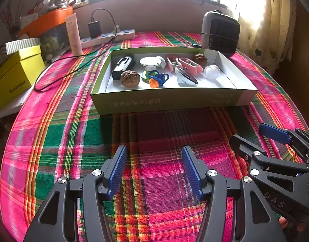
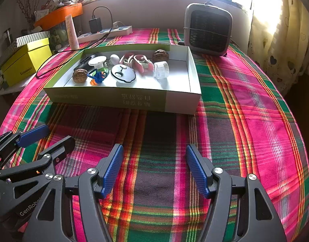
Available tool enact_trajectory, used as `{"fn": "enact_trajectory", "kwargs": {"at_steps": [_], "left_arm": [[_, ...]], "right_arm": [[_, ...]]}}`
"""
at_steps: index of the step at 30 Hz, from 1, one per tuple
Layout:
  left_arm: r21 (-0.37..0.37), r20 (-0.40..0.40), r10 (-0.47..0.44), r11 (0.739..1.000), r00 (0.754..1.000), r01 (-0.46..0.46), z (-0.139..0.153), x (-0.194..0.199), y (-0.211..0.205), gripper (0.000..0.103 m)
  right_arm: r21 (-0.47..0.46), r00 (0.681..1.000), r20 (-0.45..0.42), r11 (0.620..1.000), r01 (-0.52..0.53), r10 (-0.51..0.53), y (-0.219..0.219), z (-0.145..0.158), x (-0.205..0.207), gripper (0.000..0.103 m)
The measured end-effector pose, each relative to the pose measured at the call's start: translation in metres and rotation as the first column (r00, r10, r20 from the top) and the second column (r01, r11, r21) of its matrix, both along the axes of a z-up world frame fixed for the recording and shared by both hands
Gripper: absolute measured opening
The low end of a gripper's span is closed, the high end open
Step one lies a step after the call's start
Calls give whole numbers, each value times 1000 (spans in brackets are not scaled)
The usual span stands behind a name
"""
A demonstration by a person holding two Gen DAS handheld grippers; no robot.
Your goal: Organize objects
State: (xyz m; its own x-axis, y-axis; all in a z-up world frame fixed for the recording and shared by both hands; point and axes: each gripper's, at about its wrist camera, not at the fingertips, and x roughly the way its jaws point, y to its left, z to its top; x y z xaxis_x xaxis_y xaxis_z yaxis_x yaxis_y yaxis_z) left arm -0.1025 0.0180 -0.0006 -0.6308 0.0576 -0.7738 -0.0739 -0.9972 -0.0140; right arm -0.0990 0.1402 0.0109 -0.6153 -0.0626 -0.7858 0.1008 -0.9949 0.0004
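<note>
While our left gripper point(image 1: 154, 169) and right gripper point(image 2: 154, 169) hover with ribbed fingers released and empty, wrinkled walnuts point(image 1: 130, 78) sit in the shallow cardboard box point(image 1: 166, 100).

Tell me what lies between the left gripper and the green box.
Only bare plaid tablecloth lies between the open left gripper and the green box. The left wrist view shows it; nothing stands on that stretch.

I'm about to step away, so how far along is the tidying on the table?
It looks nearly finished: the walnuts, black clip, clear jar and other small items all lie inside the box. Both the left gripper and right gripper are open and hold nothing. No loose items show on the cloth.
</note>
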Motion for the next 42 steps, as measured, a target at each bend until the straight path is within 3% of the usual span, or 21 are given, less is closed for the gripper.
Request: {"fn": "enact_trajectory", "kwargs": {"at_steps": [42], "left_arm": [[2,0,10,1000,1000,-10,0,1,-2,55]], "right_arm": [[0,1000,0,1000,0,0,-1,1,0,65]]}}
